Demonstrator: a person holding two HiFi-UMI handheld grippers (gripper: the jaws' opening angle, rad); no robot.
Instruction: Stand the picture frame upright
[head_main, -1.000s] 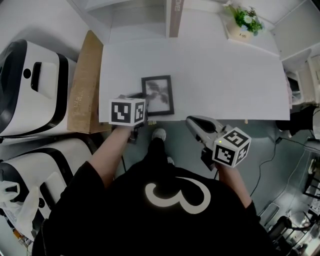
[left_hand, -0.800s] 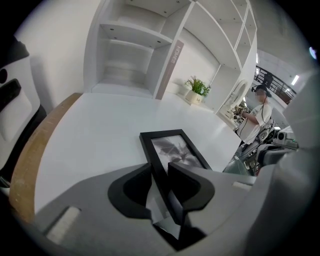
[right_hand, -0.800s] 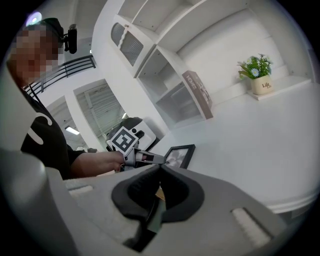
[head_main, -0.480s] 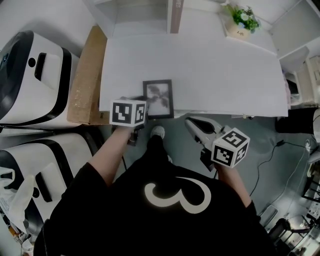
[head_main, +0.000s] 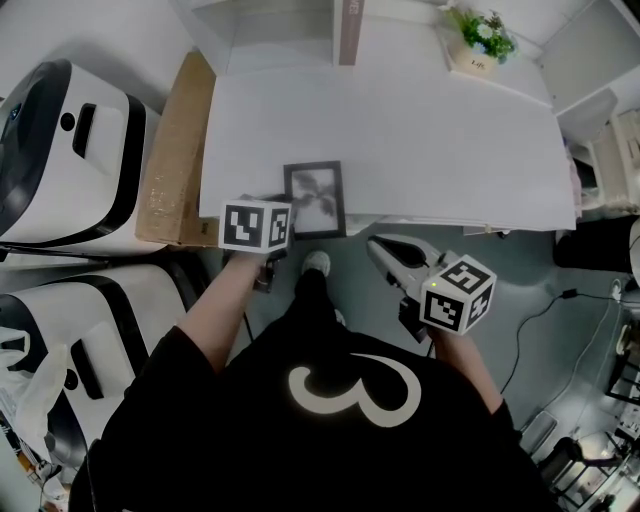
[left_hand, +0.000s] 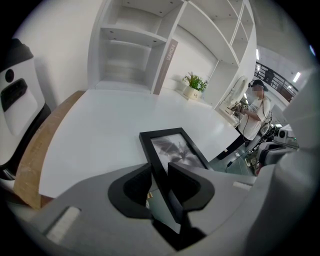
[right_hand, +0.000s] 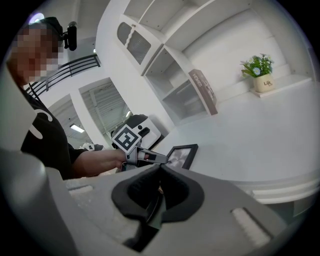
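Left tongs (left_hand: 159, 171) pinch the black rectangular picture frame (left_hand: 176, 150) lying on the smooth white table (left_hand: 100, 130); right tongs (right_hand: 160, 171) pressed together.

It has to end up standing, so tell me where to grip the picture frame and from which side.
Take the picture frame by its narrow left border near the close corner, coming from the near edge of the table. It lies flat, face up, so that slim bar is what the jaws can span. The left gripper is clamped there.
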